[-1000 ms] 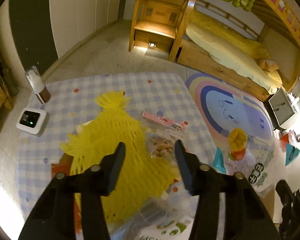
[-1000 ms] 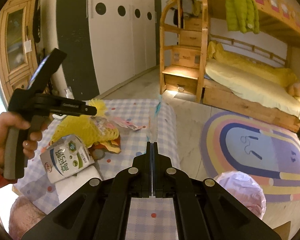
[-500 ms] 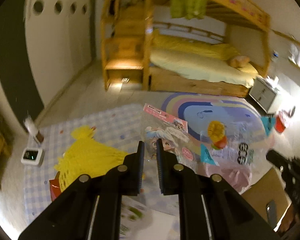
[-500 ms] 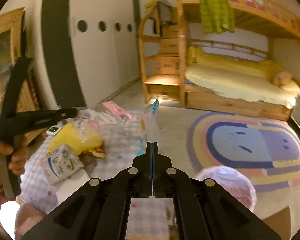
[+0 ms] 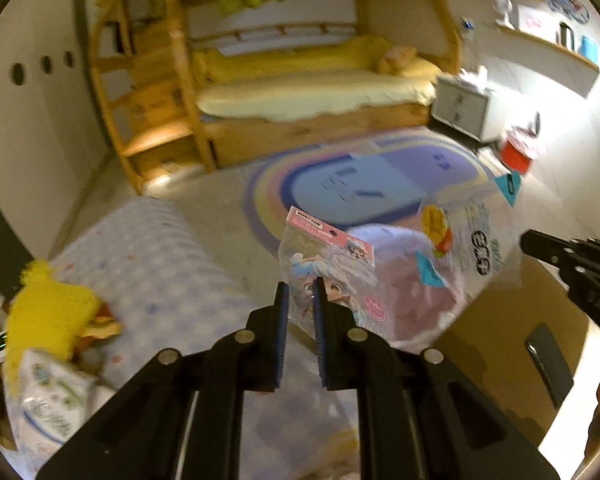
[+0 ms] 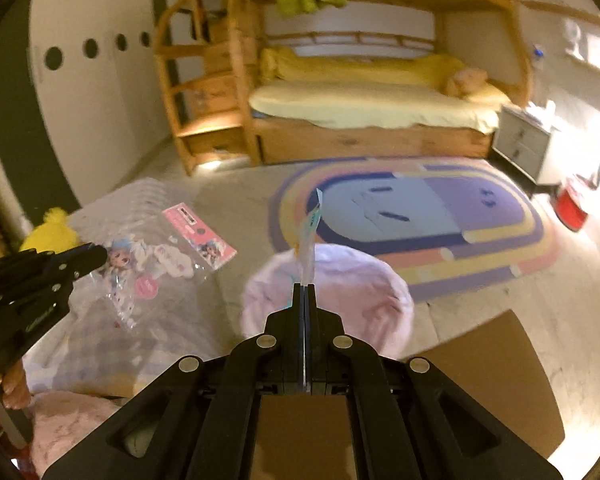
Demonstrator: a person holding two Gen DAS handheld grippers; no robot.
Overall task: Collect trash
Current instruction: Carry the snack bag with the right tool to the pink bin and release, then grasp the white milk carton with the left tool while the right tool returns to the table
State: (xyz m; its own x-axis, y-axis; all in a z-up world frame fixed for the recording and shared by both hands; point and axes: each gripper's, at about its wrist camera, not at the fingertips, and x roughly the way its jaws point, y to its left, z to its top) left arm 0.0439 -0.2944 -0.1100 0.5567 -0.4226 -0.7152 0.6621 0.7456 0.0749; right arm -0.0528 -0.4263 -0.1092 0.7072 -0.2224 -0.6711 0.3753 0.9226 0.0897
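Below both grippers, at six o'clock, sits the pink-lined trash bag (image 6: 328,292), mouth up. Left gripper (image 5: 300,300) pinches a clear anime-figure packet (image 5: 328,264), long axis running toward twelve. Right gripper (image 6: 305,292), pressed together on a clear snack wrapper (image 6: 310,240) seen edge-on, hangs directly above the bag, probably nearer for dropping.

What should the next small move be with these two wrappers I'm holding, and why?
Probably carry both over the pink-lined trash bag and release. The left claw is shut on the cartoon-figure packet, the right claw on a clear wrapper, and both already hang near the bag's mouth.
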